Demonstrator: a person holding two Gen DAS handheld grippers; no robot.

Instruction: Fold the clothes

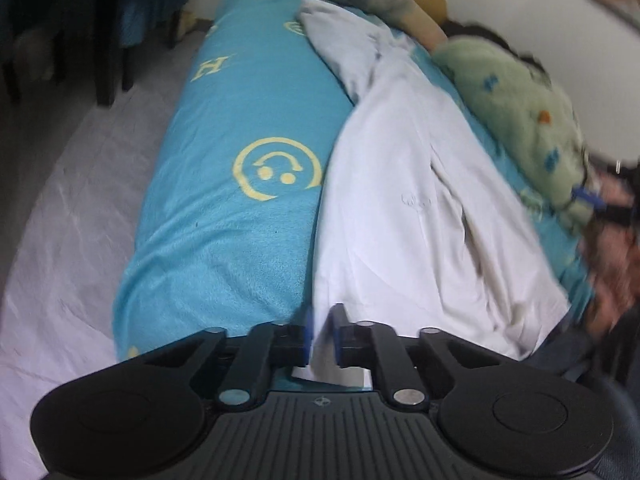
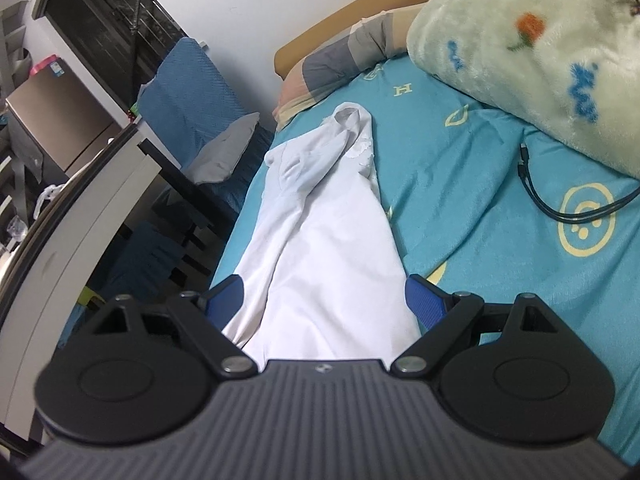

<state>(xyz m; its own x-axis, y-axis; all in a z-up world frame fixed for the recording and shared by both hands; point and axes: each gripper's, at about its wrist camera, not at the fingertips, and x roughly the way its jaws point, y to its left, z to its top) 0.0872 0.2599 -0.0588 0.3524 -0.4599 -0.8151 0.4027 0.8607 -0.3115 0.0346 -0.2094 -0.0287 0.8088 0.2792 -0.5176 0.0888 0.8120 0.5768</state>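
**Taking hold of the near edge of the white garment**

I have the white garment point(image 1: 420, 216) lying lengthwise on the blue bedspread point(image 1: 224, 200), a green blanket point(image 2: 540, 48) heaped far right. My left gripper point(image 1: 323, 334) has its fingers pinched together on the garment's near edge. My right gripper point(image 2: 325, 302) stands wide apart, its blue fingers point(image 2: 422, 304) straddling the cloth without pressing it. I judge this the grasping step: next the right must close on its corner before I lift and fold.

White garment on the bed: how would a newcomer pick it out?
Start at the turquoise sheet with yellow smiley prints. The white garment lies lengthwise along it, bunched and creased. It is the only plain white cloth; the fluffy green blanket beside it is patterned.
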